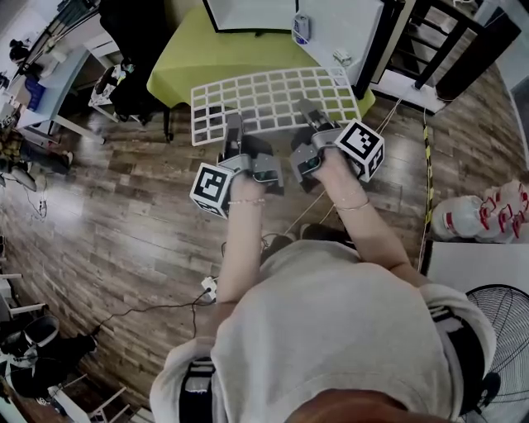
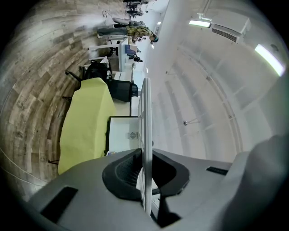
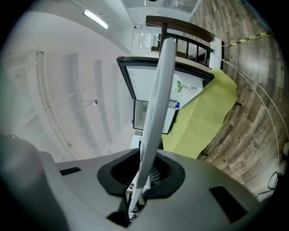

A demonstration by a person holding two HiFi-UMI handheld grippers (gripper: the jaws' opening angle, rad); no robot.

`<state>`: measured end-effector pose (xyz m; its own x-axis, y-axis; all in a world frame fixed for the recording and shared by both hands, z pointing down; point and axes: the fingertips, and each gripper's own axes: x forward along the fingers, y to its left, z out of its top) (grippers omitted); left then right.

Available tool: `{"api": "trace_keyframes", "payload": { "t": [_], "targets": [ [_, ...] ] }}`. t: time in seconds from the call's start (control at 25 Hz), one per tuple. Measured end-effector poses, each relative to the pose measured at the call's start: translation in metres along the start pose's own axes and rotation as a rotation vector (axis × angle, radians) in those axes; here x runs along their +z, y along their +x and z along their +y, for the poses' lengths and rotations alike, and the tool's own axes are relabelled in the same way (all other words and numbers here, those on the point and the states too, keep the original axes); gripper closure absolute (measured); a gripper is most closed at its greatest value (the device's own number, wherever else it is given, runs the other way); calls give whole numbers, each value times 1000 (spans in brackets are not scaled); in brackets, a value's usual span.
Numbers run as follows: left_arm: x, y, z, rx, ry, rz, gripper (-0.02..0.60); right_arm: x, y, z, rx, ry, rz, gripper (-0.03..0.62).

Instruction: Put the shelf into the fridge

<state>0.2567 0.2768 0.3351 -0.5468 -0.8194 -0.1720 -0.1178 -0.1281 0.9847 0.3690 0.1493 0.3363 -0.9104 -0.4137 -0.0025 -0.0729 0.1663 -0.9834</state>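
Observation:
The shelf [image 1: 273, 101] is a white wire grid, held flat above the floor in front of me. My left gripper [image 1: 235, 130] is shut on its near edge at the left, and my right gripper [image 1: 312, 116] is shut on the near edge at the right. In the left gripper view the shelf [image 2: 145, 135] runs edge-on between the jaws. The right gripper view shows the shelf [image 3: 158, 108] edge-on too, pointing at the open fridge [image 3: 156, 97]. In the head view the fridge [image 1: 256, 15] stands at the top, past the shelf.
A yellow-green cloth [image 1: 207, 58] covers a table under the shelf's far side. A dark wooden rack [image 1: 430, 41] stands at the right. Cables [image 1: 157, 310] lie on the wood floor. A fan [image 1: 496, 330] and white bags [image 1: 488, 216] sit at the right.

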Motion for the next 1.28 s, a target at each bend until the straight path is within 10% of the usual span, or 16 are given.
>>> {"api": "trace_keyframes", "payload": {
  "t": [1.28],
  "targets": [
    [64,81,30,30,-24,-22,548,-11,110,-10,-3,65,-27,560]
  ]
}}
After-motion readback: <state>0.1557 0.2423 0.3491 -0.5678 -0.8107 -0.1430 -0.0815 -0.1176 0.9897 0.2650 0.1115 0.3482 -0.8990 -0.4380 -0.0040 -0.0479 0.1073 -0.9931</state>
